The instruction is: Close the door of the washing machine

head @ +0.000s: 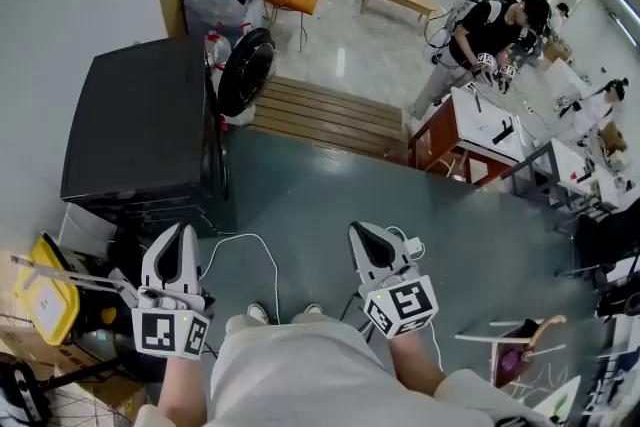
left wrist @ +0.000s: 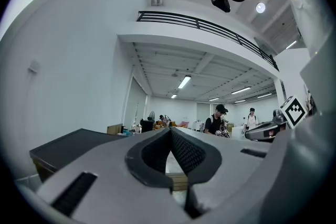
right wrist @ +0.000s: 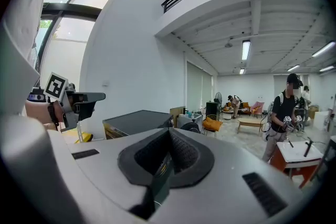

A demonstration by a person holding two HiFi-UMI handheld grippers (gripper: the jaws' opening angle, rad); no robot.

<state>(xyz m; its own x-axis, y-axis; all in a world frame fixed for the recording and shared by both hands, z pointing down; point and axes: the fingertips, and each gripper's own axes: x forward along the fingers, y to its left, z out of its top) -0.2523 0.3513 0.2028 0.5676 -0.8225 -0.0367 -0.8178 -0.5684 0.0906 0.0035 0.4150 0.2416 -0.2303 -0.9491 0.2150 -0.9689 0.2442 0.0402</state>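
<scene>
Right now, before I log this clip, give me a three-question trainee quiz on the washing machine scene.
1. True or false: the round dark door of the black box-shaped washing machine is shut.
2. Which touches that door? A left gripper; B right gripper; C neither.
3. What do the two grippers hold?
Key: 1 false, it stands swung open; 2 C; 3 nothing, both pairs of jaws are shut and empty.

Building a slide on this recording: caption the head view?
Dark washing machine with its round door swung open; left gripper and right gripper, both shut and empty, held short of it.
</scene>
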